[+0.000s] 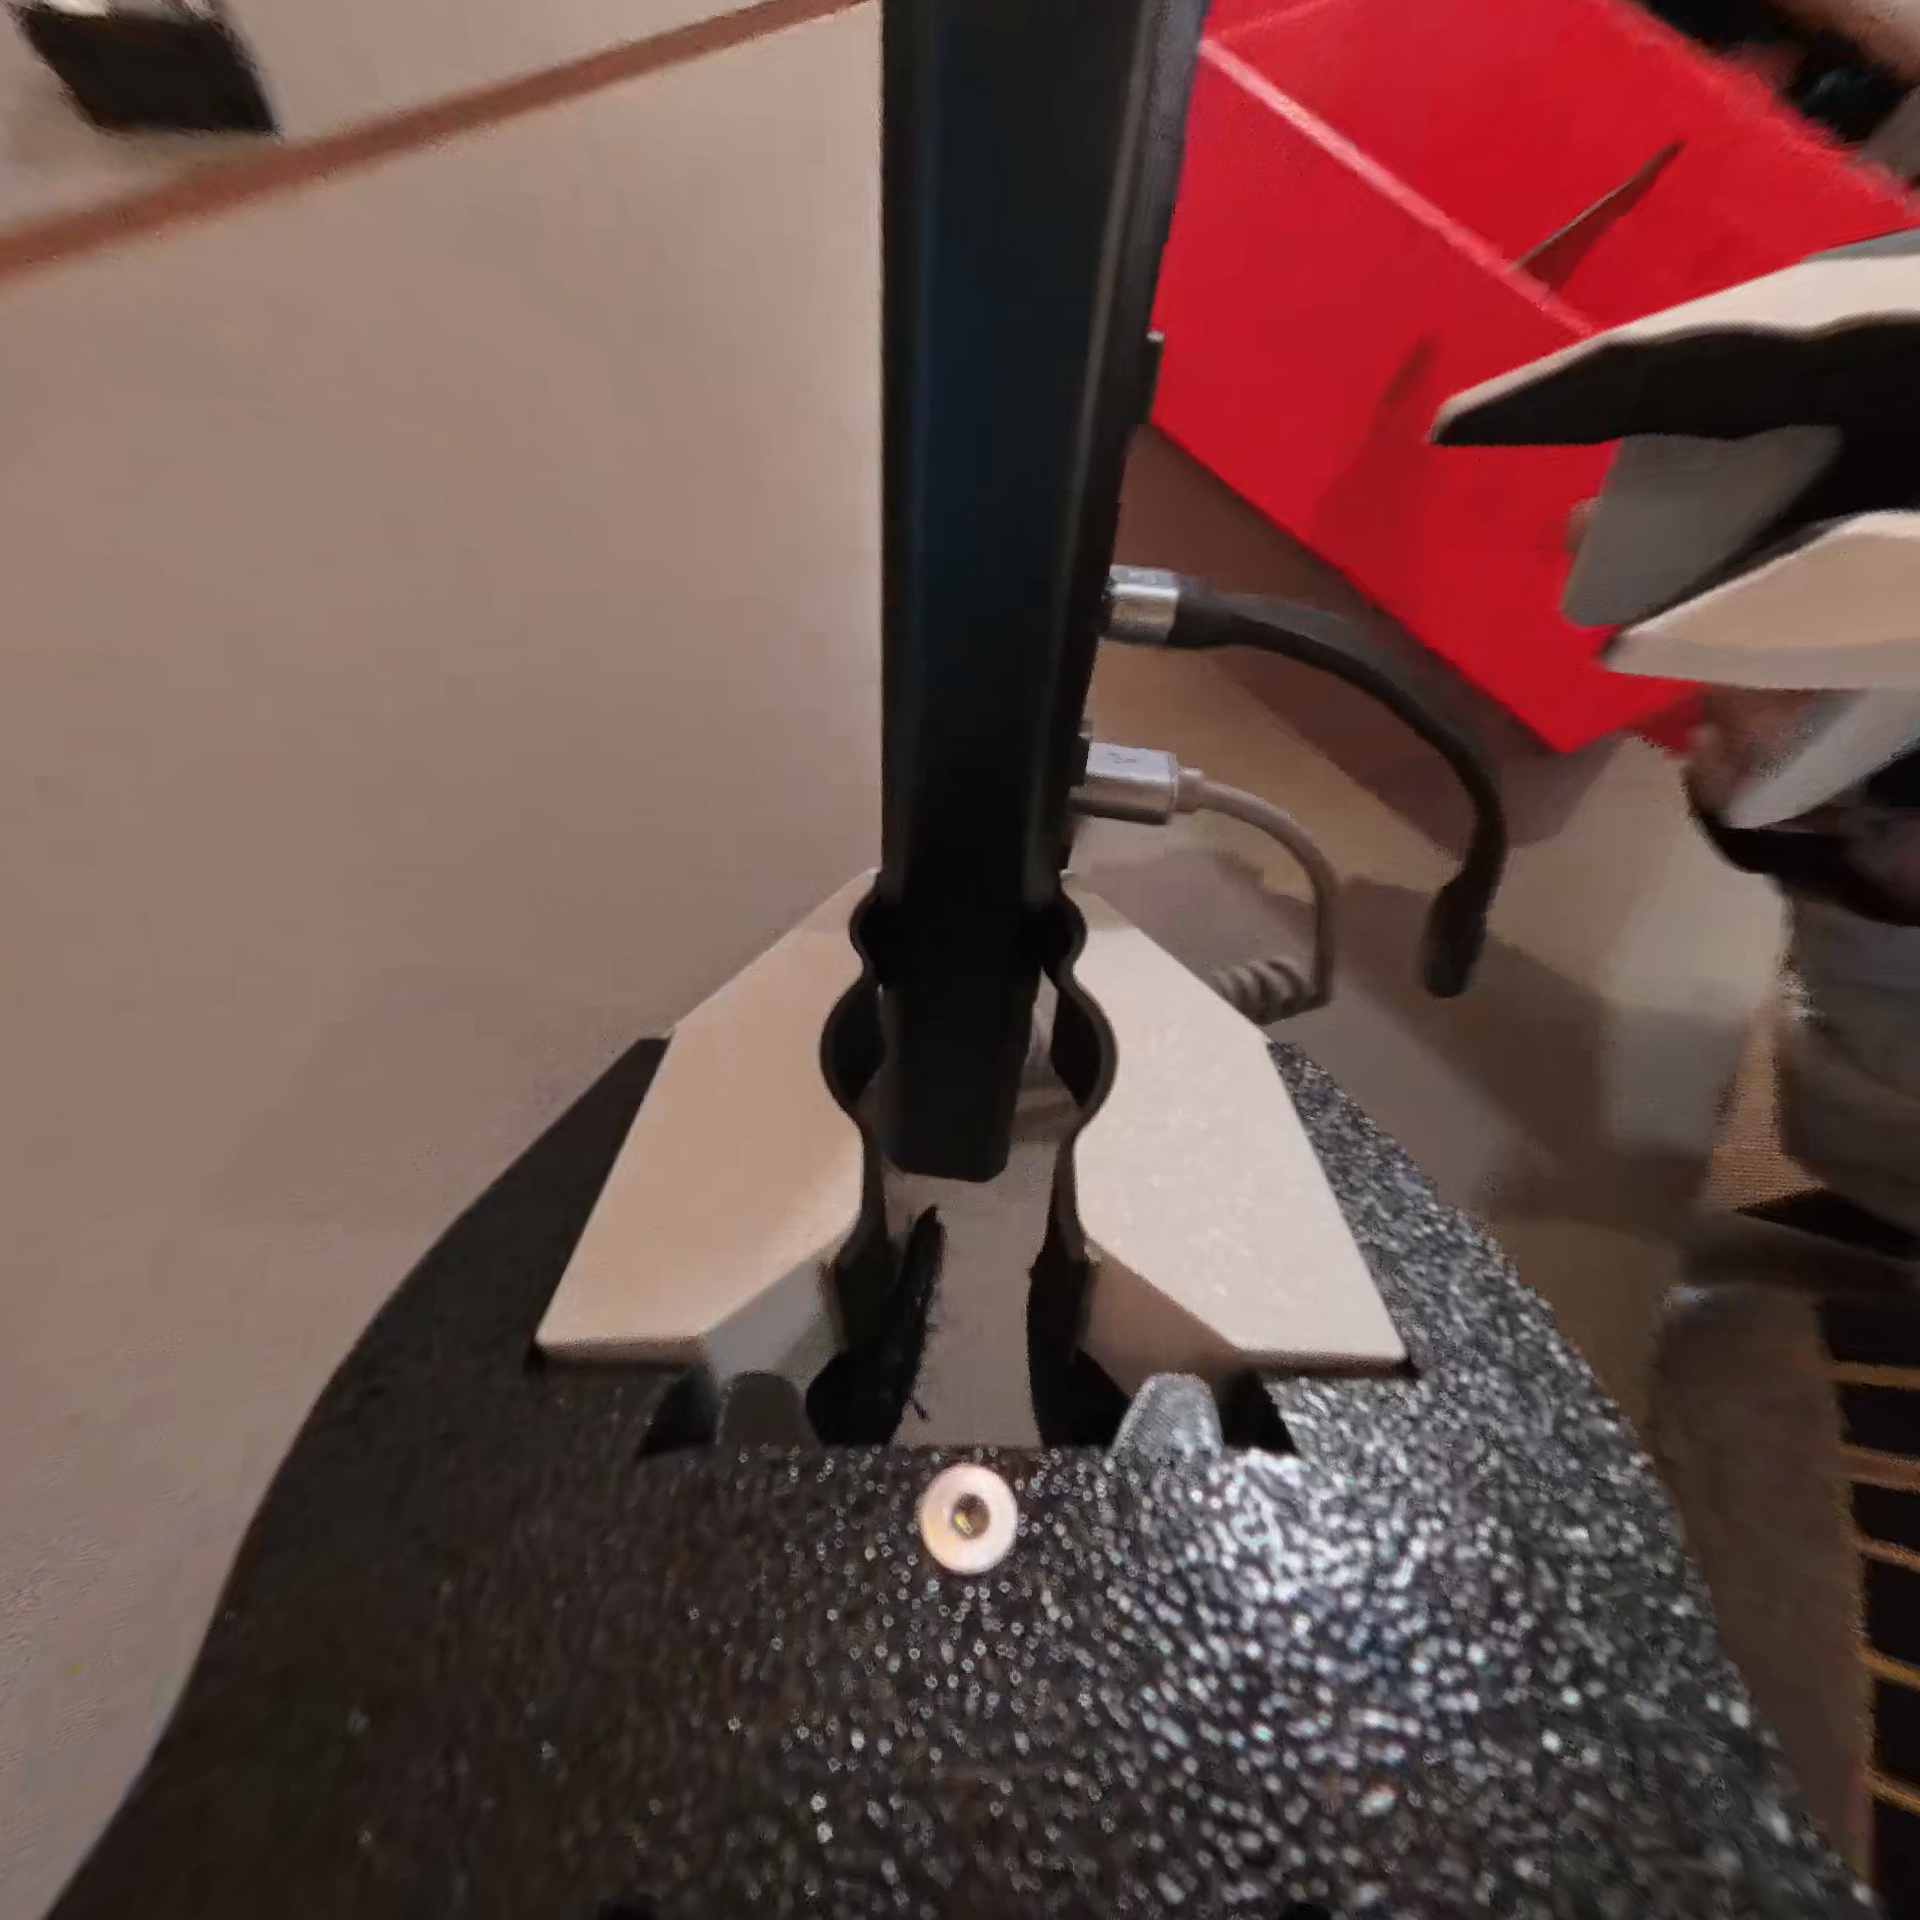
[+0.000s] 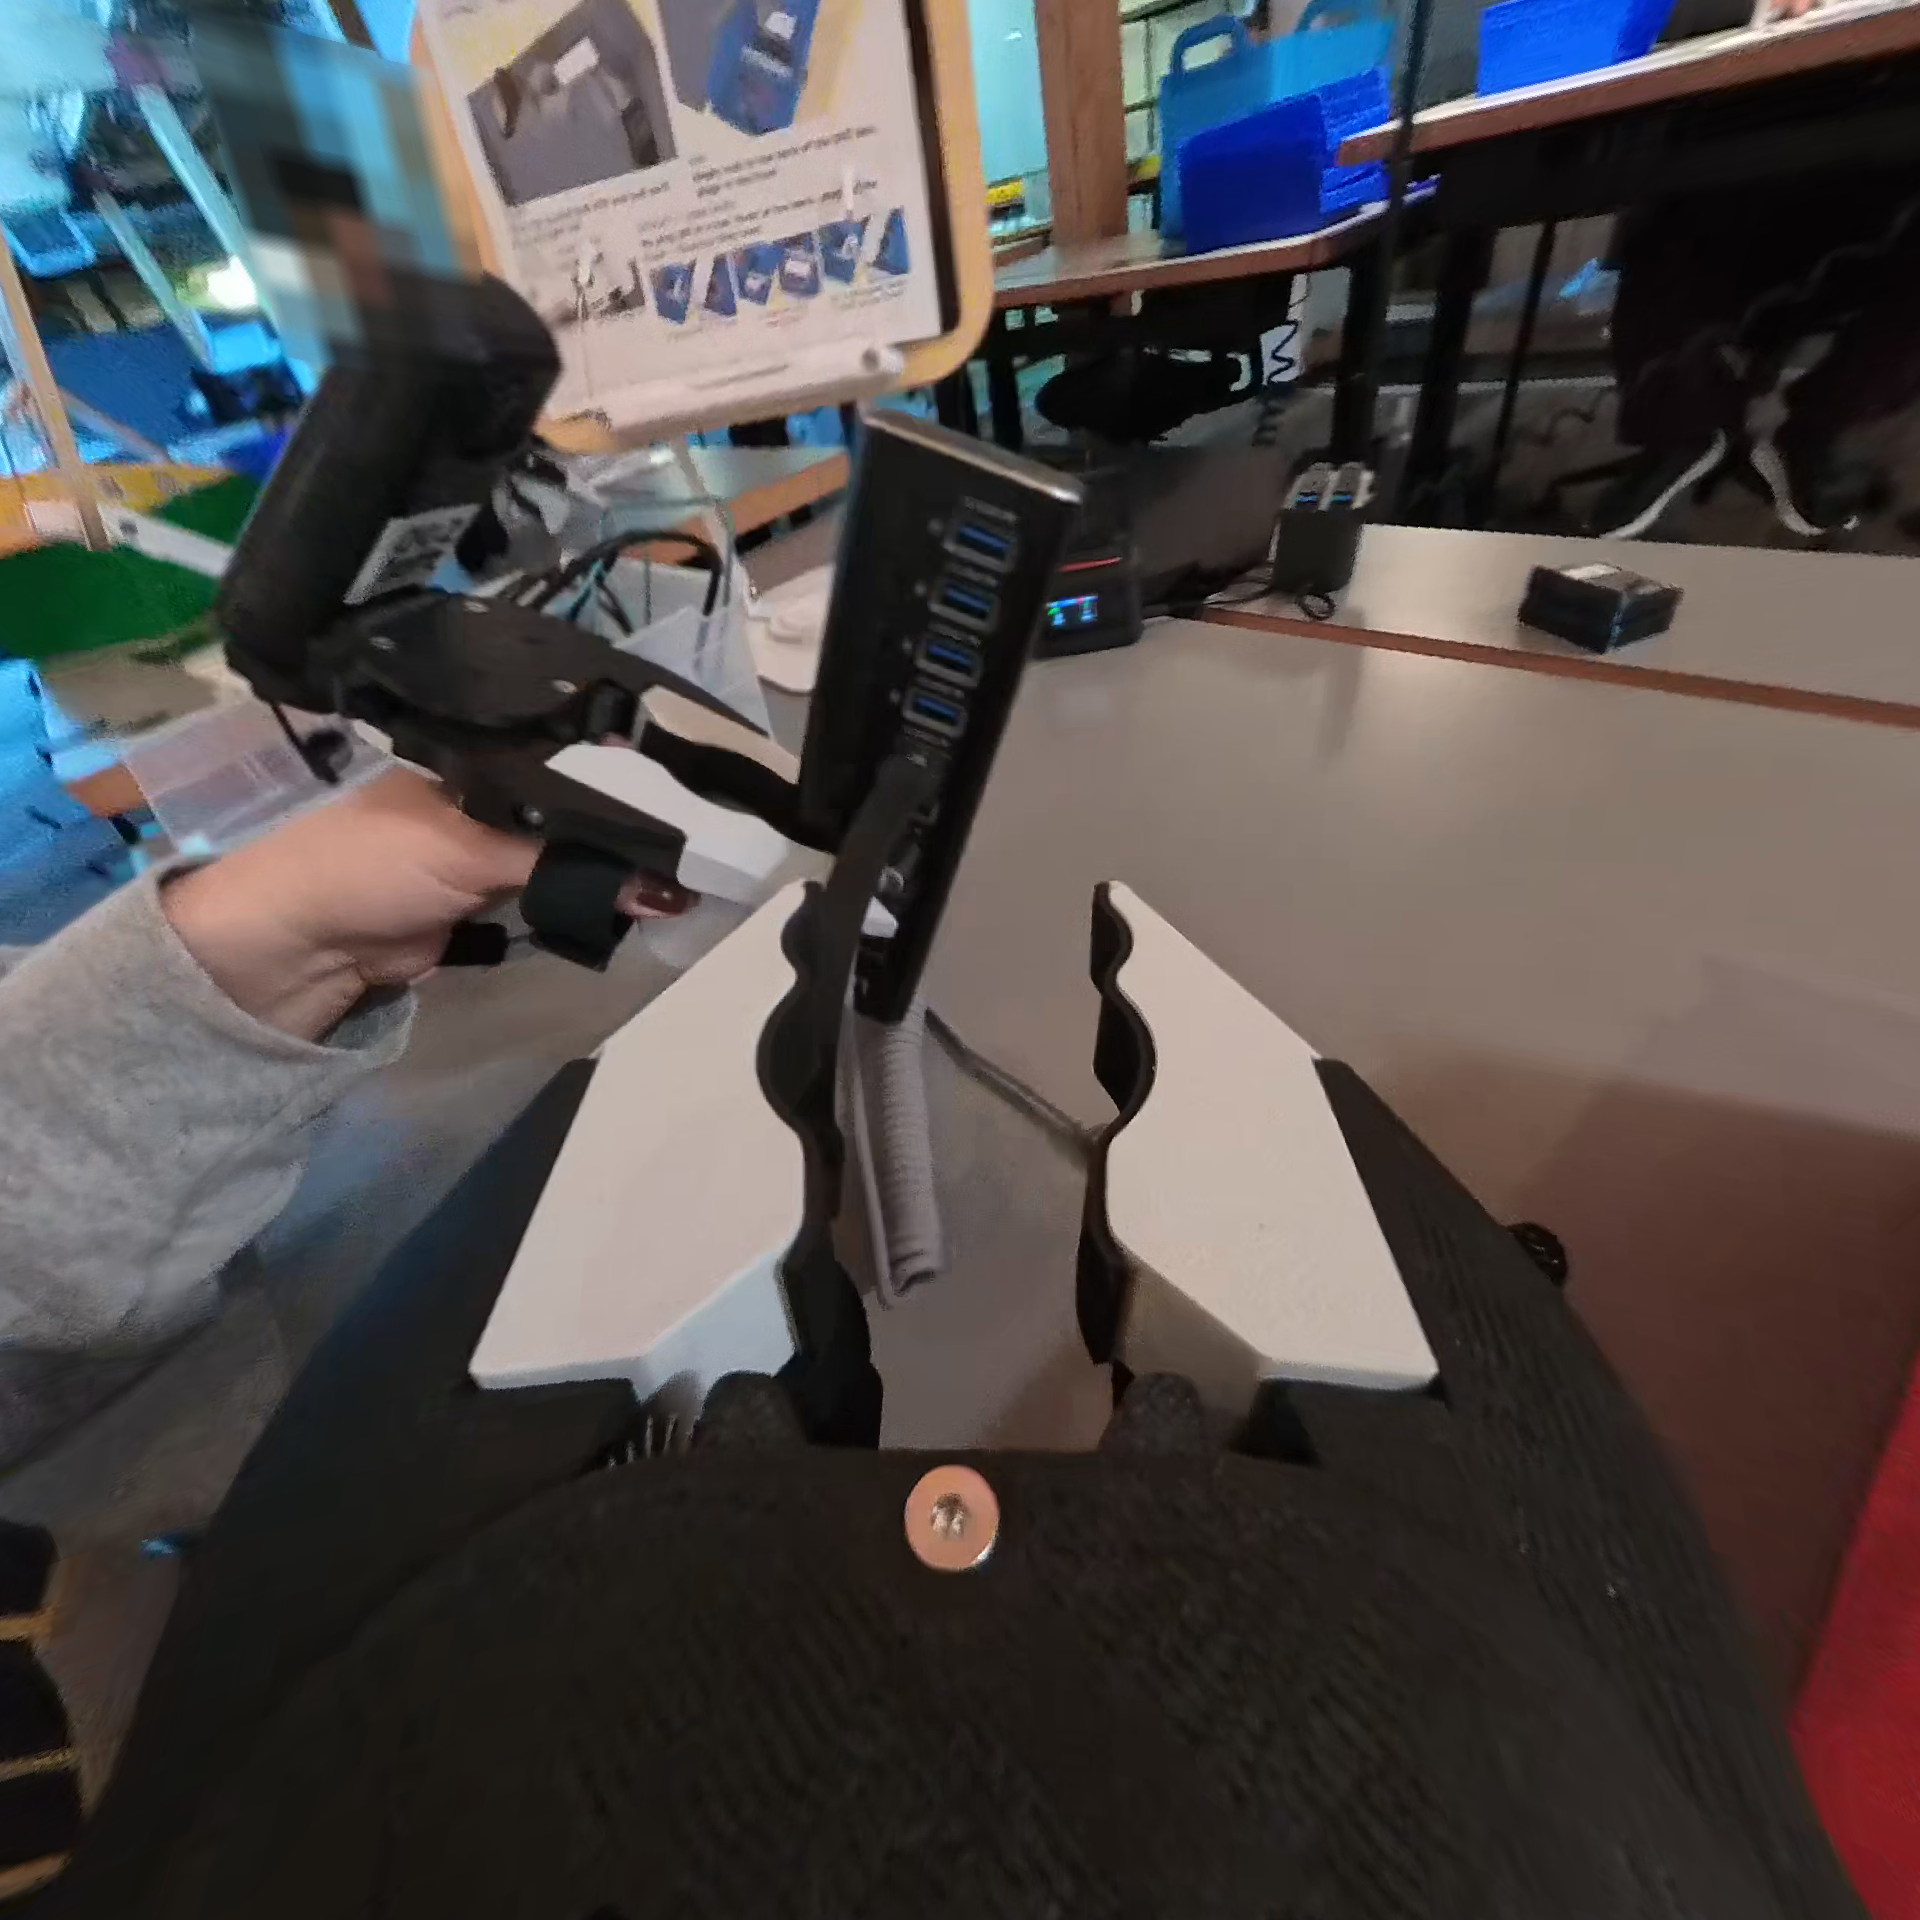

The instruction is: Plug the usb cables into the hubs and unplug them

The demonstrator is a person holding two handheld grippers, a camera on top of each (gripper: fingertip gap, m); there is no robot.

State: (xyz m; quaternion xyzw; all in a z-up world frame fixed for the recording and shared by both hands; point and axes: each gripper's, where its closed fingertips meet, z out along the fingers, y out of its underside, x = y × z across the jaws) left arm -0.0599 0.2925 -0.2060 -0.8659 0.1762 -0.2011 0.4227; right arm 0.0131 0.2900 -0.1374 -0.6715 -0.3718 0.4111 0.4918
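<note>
My left gripper (image 1: 966,904) is shut on the lower end of a black USB hub (image 1: 997,520) and holds it upright above the table. A black cable (image 1: 1382,675) and a grey cable (image 1: 1247,821) are plugged into the hub's right side. In the right wrist view the hub (image 2: 966,623) shows several blue ports, with the black cable (image 2: 873,831) in a lower one. My right gripper (image 2: 951,904) is open, its jaws wide apart just below the hub. The black cable lies against its left finger (image 2: 665,1143), and the grey coiled cable (image 2: 899,1164) hangs between the fingers. The right gripper (image 1: 1683,520) also shows in the left wrist view.
A red box (image 1: 1455,312) stands behind the hub on the right. On the grey table (image 2: 1455,883) lie a small black box (image 2: 1600,608) and a charger with a lit display (image 2: 1081,613). A poster board (image 2: 727,187) stands behind. A person's hand (image 2: 343,914) holds the left gripper. The left gripper's tips are roughly 10 centimetres from the right gripper's.
</note>
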